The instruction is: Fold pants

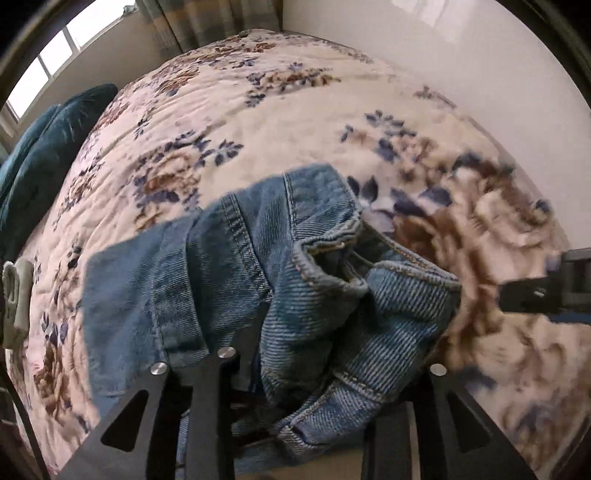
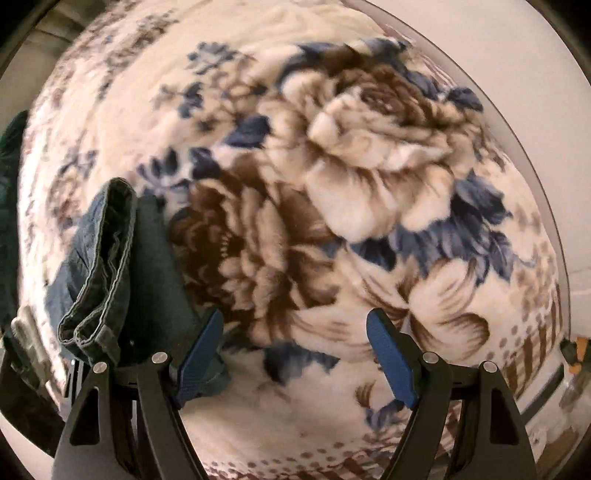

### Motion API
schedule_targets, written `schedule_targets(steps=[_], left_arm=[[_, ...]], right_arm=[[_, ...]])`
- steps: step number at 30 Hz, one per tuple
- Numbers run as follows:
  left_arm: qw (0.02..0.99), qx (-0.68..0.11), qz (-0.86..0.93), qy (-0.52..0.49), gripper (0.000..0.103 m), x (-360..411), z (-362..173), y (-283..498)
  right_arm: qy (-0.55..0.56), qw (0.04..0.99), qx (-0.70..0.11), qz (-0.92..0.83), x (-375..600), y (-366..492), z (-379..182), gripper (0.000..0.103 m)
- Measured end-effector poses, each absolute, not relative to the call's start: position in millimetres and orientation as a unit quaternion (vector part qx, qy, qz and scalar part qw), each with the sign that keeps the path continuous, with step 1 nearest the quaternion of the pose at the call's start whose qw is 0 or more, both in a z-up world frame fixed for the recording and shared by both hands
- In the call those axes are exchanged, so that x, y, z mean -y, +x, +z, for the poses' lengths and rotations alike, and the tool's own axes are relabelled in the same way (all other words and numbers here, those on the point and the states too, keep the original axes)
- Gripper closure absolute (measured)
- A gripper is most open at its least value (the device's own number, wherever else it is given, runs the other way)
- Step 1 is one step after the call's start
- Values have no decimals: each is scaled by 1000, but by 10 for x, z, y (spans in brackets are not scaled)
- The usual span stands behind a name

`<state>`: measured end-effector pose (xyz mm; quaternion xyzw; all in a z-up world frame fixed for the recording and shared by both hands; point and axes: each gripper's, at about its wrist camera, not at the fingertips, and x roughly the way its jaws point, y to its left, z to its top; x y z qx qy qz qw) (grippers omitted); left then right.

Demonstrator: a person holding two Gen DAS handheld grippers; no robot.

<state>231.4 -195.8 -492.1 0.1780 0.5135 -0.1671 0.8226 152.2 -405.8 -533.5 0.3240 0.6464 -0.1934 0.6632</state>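
Observation:
The blue denim pants [image 1: 258, 288] hang bunched over my left gripper [image 1: 295, 354], above the floral bed blanket [image 1: 229, 122]. The denim covers the fingertips, and the waistband opening [image 1: 332, 266] faces up. The jaws appear closed on the fabric. In the right wrist view my right gripper [image 2: 293, 350] is open and empty, its blue pads [image 2: 391, 362] wide apart over the blanket [image 2: 351, 147]. The pants [image 2: 110, 266] hang at its left, just beside the left pad. The right gripper's body shows at the right edge of the left wrist view [image 1: 546, 291].
A teal pillow [image 1: 40, 166] lies at the bed's left side. A window [image 1: 55, 59] and curtain [image 1: 207, 22] are behind the bed. A white wall [image 1: 461, 55] runs along the right side of the bed.

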Motion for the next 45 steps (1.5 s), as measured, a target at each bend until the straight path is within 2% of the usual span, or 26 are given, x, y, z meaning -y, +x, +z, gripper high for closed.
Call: schedule_targets(steps=[4, 8, 9, 10, 11, 12, 16, 20, 26, 31, 32, 33, 34, 35, 36, 39, 41, 45], left_arm=[[809, -539, -167, 164, 74, 1765, -4688, 2294], [803, -545, -154, 183, 70, 1734, -4688, 2280], [802, -543, -147, 200, 63, 1792, -4762, 2281], [796, -551, -150, 203, 47, 1856, -4843, 2295], [781, -574, -161, 186, 11, 1907, -4930, 2342], [763, -604, -188, 129, 2, 1933, -5003, 2420], [764, -610, -207, 29, 2, 1966, -4869, 2432], [788, -580, -201, 47, 2, 1830, -4575, 2345], [819, -571, -51, 22, 2, 678, -4399, 2705], [816, -576, 38, 31, 2, -29, -4554, 2968], [815, -576, 49, 33, 2, -102, -4587, 3000], [814, -578, 55, 30, 2, -166, -4622, 3032], [812, -581, 58, 26, 2, -218, -4659, 3060], [809, -584, 62, 24, 2, -258, -4692, 3081], [807, -586, 65, 21, 2, -301, -4707, 3095], [808, -584, 71, 11, 2, -385, -4722, 3135], [806, -588, 68, 0, 2, -405, -4747, 3198], [806, -589, 52, -15, 2, -347, -4786, 3358]], right_arm=[[332, 693, -622, -147, 4073, 1544, -5119, 16], [345, 698, -618, -111, 4049, 1649, -4977, 16], [345, 699, -617, -108, 4047, 1670, -4955, 16], [345, 699, -617, -106, 4045, 1700, -4935, 16], [347, 700, -615, -106, 3998, 1734, -4930, 16], [348, 701, -613, -107, 3959, 1788, -4932, 16], [362, 699, -605, -122, 4046, 1743, -4866, 16], [371, 684, -617, -119, 4112, 1738, -4896, 16], [370, 687, -623, -43, 3799, 2057, -4987, 16], [376, 667, -642, 37, 3323, 2398, -5284, 20], [362, 659, -657, 49, 3204, 2438, -5363, 31], [343, 655, -671, 45, 3125, 2455, -5415, 68], [307, 654, -691, 32, 3015, 2456, -5491, 77], [298, 657, -692, 26, 2973, 2442, -5500, 80], [298, 670, -680, 17, 2967, 2385, -5423, 91], [289, 705, -648, 8, 3020, 2177, -5027, 92], [289, 703, -650, -4, 3087, 2009, -4952, 93], [307, 644, -699, -42, 3232, 1817, -5406, 95]])
